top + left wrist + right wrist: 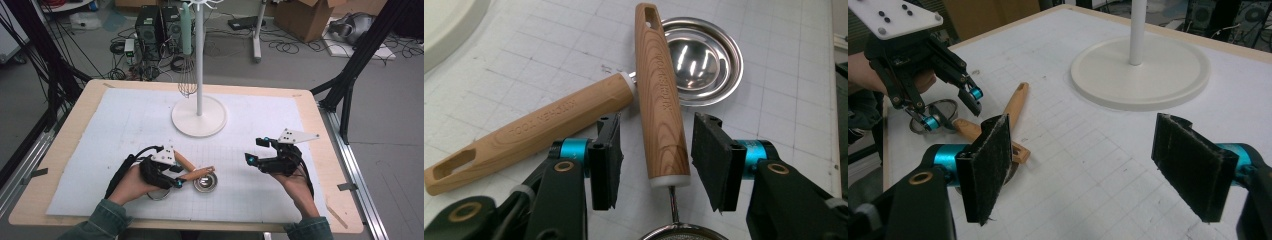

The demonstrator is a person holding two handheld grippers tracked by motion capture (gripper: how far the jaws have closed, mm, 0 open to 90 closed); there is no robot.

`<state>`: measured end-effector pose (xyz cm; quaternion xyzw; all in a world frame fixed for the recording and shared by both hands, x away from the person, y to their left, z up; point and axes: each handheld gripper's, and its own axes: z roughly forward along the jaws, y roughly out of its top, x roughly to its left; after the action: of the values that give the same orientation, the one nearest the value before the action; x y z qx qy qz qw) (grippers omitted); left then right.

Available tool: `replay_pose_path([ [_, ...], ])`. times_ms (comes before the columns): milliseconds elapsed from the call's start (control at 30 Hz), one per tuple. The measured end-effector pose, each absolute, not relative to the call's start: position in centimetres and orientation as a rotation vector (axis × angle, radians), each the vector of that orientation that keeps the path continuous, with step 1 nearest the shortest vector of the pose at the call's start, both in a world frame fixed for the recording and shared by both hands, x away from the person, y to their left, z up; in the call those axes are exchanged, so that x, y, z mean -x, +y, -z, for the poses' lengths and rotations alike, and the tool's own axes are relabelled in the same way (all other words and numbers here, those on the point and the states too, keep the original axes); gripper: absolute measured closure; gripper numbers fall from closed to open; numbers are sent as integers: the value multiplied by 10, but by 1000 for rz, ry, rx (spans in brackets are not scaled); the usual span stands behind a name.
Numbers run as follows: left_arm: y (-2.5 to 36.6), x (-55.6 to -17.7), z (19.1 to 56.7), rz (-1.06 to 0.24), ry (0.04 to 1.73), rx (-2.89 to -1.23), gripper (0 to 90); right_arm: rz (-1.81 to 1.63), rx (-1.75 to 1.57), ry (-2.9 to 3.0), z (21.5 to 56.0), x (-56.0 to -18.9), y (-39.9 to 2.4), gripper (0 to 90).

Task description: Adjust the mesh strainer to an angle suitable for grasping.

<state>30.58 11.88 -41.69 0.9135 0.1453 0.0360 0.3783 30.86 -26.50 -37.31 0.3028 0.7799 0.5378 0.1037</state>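
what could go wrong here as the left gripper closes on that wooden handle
1. The left gripper straddles the strainer handle near its white end cap, with gaps at both pads; a grip that far back may let the long handle tip or swing.
2. The second wooden handle lies right beside the left pad, so it may get nudged or pinched.
3. The handle's far end lies over the steel ladle bowl; lifting could drag or rattle it.
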Motion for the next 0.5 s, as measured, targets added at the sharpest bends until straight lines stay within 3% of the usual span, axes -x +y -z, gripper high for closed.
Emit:
replay_pose_path([
  [500, 108, -308, 425, -74, 361, -2425, 632, -1582, -885, 2311, 379, -308, -259, 236],
])
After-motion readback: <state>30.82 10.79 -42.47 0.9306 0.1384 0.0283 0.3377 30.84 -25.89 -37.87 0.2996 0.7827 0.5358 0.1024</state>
